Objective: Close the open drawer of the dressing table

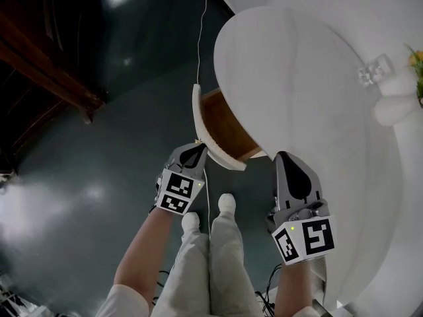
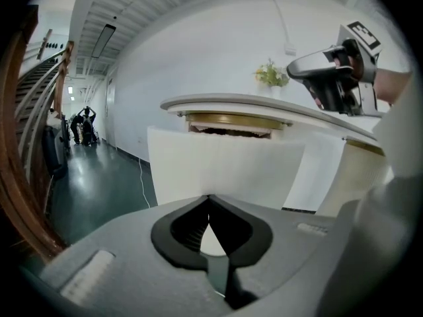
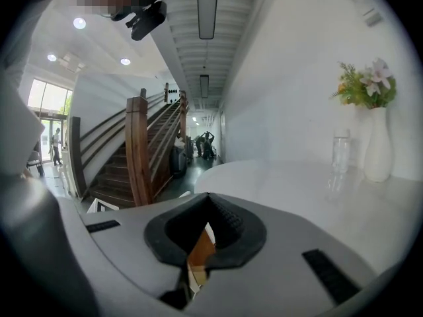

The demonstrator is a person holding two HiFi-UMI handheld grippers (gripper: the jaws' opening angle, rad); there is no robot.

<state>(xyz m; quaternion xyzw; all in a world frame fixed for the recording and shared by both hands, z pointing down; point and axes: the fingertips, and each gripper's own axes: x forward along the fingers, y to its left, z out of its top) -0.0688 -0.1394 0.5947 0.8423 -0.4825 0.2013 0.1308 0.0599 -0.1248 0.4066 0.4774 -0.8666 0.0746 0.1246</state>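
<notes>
Hallway with a dark glossy green floor (image 1: pixel 86 150) and a brown wooden staircase (image 3: pixel 135 157) along one side.

- **Bench:** white curved-top dressing-table bench (image 1: pixel 297 78).
- **Drawer:** its drawer with a white curved front and brown wooden inside (image 1: pixel 225 121) stands pulled out toward 9 o'clock of the bench. We count the task as not yet done, with the whole push left.
- **Left tool** (image 1: pixel 193 152)**:** the jaws are together and hold nothing. The tip is at the outer face of the drawer front, near its 6 o'clock end. We cannot tell whether it touches.
- **Right tool** (image 1: pixel 289 164)**:** the jaws are together and empty, over the bench edge at 5 o'clock of the drawer.

We judge the left tool placed to push.
</notes>
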